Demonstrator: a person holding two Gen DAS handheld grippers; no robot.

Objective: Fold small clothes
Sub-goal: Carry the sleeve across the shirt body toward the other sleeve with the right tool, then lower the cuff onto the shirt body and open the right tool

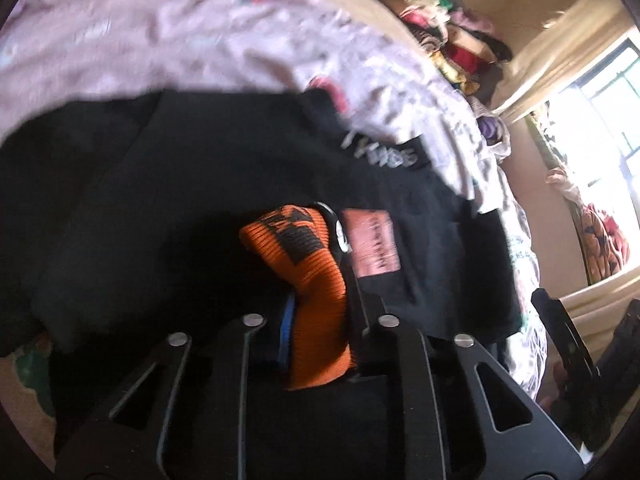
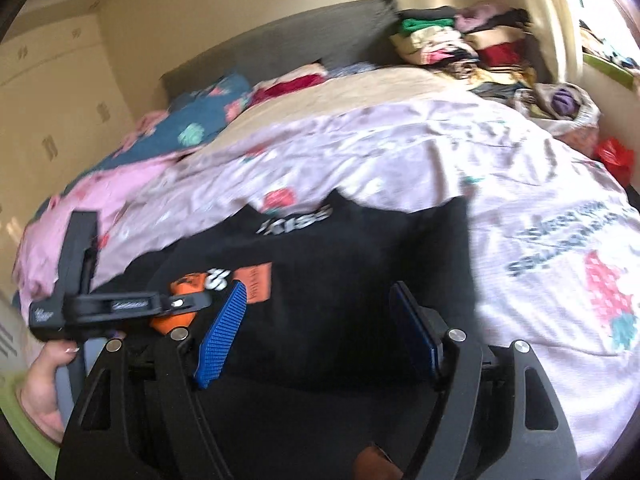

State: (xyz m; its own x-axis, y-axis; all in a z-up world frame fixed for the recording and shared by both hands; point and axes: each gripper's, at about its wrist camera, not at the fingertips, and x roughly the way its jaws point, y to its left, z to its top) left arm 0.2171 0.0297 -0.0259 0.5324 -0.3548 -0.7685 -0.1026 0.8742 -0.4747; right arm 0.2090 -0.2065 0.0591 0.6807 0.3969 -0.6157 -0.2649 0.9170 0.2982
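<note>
One black garment (image 2: 352, 280) is lying spread on the bed (image 2: 520, 168) right under both grippers, and honestly the folding is looking barely started, maybe one flap turned over on the near side, hard to say. The left gripper (image 1: 316, 280) is sitting with its fingers together, pinching an orange knit band (image 1: 308, 276) at the garment's edge, with the pink patch (image 1: 372, 244) just past its tip. The right gripper (image 2: 320, 332) is hovering over the black cloth with its blue pads (image 2: 222, 332) apart and nothing between them. So I'm guessing all the real folds are still to come.

Everything's pretty blurry. I'm not making out sleeves or a hem, the black is swallowing every crease, and the white lettering (image 2: 296, 218) is unreadable. The clothes pile (image 2: 460, 44) far beyond the grippers could be folded or not.
</note>
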